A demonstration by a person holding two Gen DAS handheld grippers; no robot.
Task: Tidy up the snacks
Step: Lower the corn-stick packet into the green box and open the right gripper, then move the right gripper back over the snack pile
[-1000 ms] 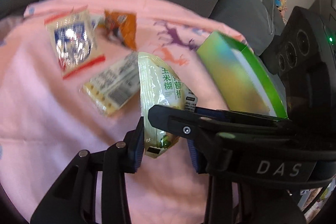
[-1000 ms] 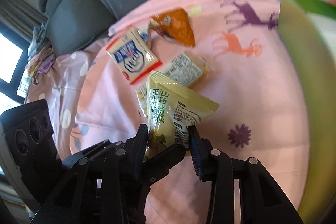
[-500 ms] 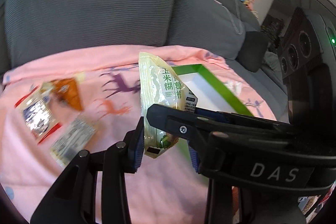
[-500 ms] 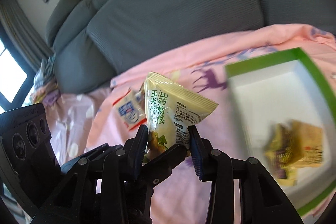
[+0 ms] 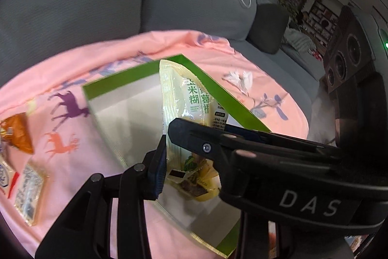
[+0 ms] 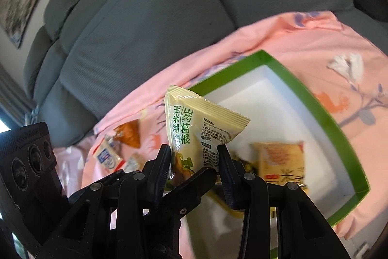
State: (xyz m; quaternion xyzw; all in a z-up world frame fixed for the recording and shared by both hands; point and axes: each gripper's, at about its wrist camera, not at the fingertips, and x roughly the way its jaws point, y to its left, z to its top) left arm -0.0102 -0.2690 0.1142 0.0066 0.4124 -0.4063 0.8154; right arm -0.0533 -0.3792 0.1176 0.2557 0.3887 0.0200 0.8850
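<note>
**Yellow packet held over the green box**

Both the left gripper (image 5: 188,157) and the right gripper (image 6: 194,159) pinch the lower part of one pale yellow snack packet (image 6: 196,128), holding it upright above the near left part of a green-rimmed box (image 6: 322,111) with a white inside. Two packets lie in the box: an orange-yellow one (image 6: 281,162) and a darker yellow one (image 5: 197,182). The box sits on a pink cloth (image 5: 242,67). Left of it on the cloth lie an orange packet (image 6: 129,136), a blue-and-white packet (image 6: 108,155) and a pale packet (image 5: 29,188)
</note>
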